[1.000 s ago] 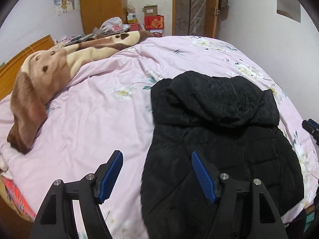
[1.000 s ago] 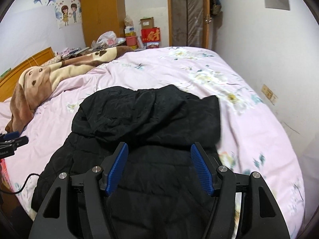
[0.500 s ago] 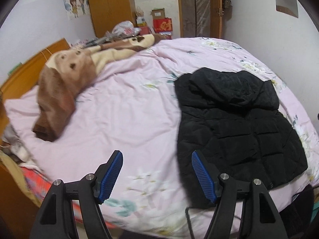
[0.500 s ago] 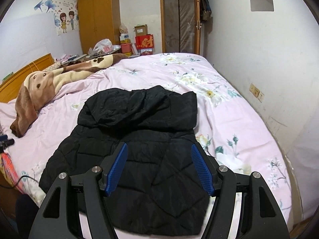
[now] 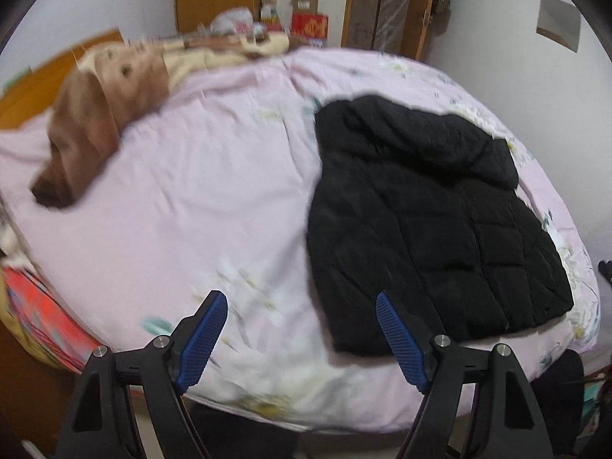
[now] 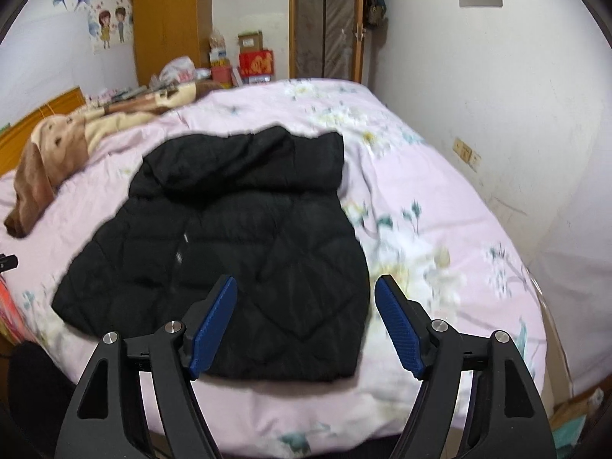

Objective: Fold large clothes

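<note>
Both grippers (image 5: 302, 334) (image 6: 306, 319) wide apart, empty

Red box (image 6: 255, 62): a gold character or emblem on its front — too blurred to read.
Wall sticker (image 6: 111, 26): two cartoon figures with blue flowers — no lettering can be made out.
Cardboard box (image 6: 249, 41): a pale label on its front, too small to read.
Black jacket (image 6: 237, 244): no brand or tag is legible.
Readable text overall: none.
</note>
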Demonstrator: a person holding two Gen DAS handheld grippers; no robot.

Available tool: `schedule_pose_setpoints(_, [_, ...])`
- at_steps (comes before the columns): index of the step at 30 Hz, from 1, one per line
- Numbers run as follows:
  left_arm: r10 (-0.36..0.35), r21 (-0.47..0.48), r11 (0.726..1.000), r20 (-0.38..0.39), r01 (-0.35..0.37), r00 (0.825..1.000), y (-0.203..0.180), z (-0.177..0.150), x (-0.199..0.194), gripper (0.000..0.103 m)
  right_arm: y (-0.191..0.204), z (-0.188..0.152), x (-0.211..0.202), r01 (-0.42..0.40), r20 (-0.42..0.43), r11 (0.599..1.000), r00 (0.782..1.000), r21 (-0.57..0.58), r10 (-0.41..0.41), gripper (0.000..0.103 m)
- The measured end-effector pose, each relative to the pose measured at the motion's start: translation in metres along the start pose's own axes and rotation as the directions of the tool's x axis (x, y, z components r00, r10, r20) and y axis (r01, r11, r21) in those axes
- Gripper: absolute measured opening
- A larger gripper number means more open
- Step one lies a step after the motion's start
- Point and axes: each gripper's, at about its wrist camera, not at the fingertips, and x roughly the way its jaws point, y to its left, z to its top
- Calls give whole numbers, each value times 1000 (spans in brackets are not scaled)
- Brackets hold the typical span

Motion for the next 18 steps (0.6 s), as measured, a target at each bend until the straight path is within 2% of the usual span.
schedule_pose_setpoints(8, [-35, -15, 999, -62, 34, 997, -20, -22, 42, 80, -17, -42, 30, 54, -101, 998, 994, 37, -50, 75])
schedule_pose_setpoints(12, [-61, -7, 998, -79, 61, 995, -31, -23, 56, 80, -27, -52, 45, 64, -134, 996, 989, 67, -55, 75])
schedule_pose_setpoints(18, [-56, -28, 998, -128, 53, 990, -36, -24, 84, 80, -37, -58, 65, 71, -181, 994, 982, 86, -54, 75])
